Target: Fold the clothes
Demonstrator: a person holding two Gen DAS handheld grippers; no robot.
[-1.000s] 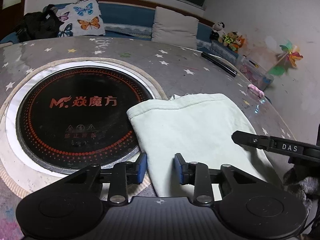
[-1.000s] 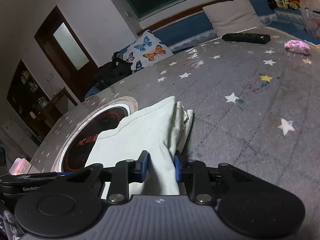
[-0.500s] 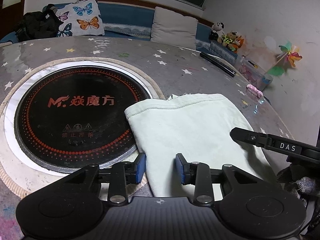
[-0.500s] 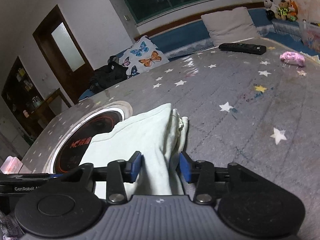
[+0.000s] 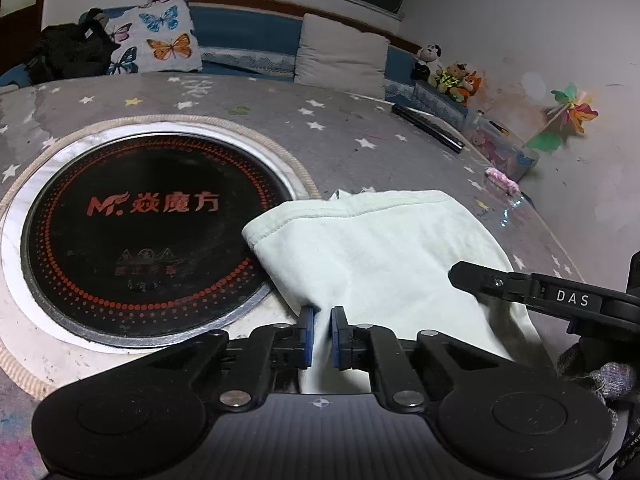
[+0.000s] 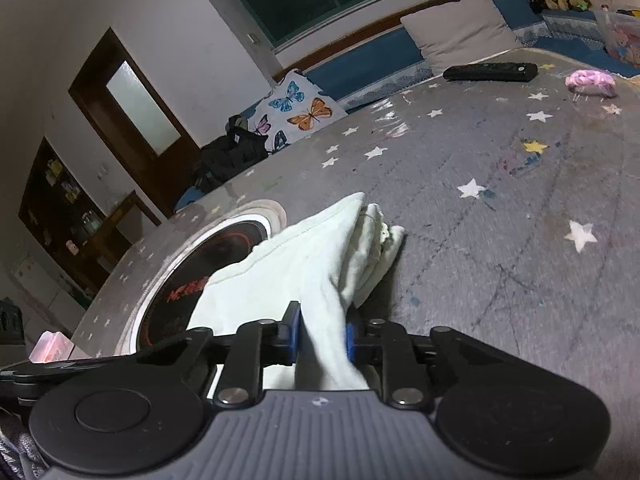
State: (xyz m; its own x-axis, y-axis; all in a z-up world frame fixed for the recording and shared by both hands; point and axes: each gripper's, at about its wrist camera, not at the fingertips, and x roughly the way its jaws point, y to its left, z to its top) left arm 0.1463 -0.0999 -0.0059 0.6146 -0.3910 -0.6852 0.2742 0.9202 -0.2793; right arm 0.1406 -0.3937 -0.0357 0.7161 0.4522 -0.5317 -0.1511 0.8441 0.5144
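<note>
A pale green folded garment point(image 5: 372, 252) lies on the grey star-patterned table point(image 5: 340, 140), its left edge over the rim of a round black cooktop point(image 5: 148, 224). My left gripper point(image 5: 320, 336) is shut on the garment's near edge, which bunches between the blue pads. My right gripper point(image 6: 322, 336) also shows in the left wrist view point(image 5: 520, 284) at the garment's right side. In the right wrist view the garment point(image 6: 304, 264) runs up between its jaws, which stand a little apart around the cloth and pinch a raised fold.
A black remote point(image 6: 490, 72) and a pink object point(image 6: 592, 82) lie on the far table. Cushions point(image 5: 340, 56), soft toys point(image 5: 448, 70), a pinwheel point(image 5: 568, 116) and a clear box point(image 5: 504, 148) line the far edge. A dark bag point(image 5: 68, 56) sits far left.
My left gripper has closed from open onto the garment's near edge. My right gripper has tilted and lifted slightly with the cloth still between its jaws.
</note>
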